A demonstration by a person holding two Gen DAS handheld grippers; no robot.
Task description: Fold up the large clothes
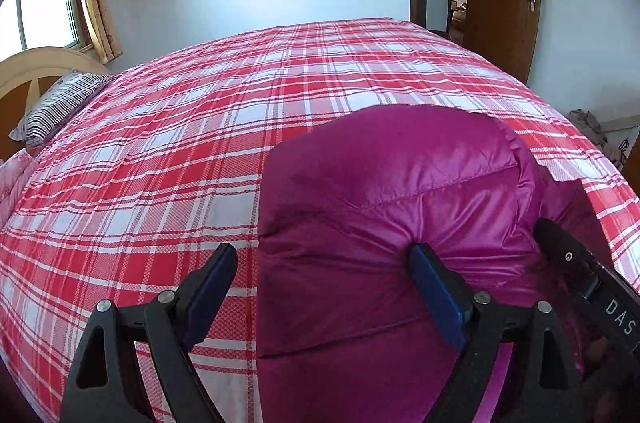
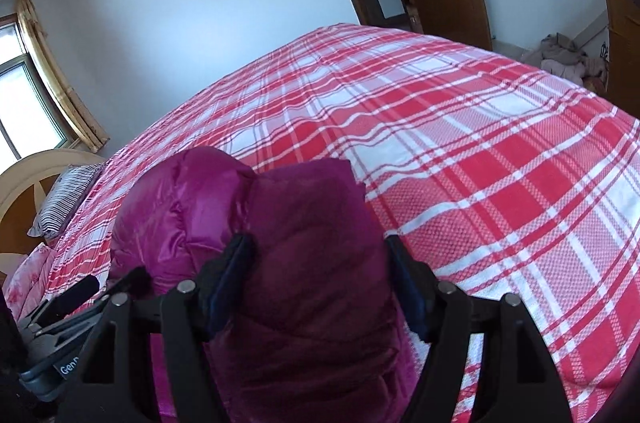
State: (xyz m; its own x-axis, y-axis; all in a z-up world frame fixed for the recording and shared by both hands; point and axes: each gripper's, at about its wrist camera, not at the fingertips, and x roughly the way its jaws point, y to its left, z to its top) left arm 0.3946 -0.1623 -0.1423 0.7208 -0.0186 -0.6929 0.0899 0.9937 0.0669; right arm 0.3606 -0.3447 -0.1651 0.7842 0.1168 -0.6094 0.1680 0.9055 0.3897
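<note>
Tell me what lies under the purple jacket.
The purple jacket rests on the red plaid bedspread, which shows all around it. Anything beneath the folded bulk is covered.

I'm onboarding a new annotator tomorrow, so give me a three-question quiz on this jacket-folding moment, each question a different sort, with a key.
1. True or false: the left hand-held gripper has both fingers clamped shut on the magenta puffer jacket.
2. Multiple choice: the jacket lies on A) a wooden floor, B) a red plaid bedspread, C) a chair.
3. Fill in: the striped pillow lies near the bed's ____.

Key
1. False: its jaws are wide apart, one finger over the bedspread.
2. B
3. Headboard. The right hand-held gripper straddles the jacket.
</note>
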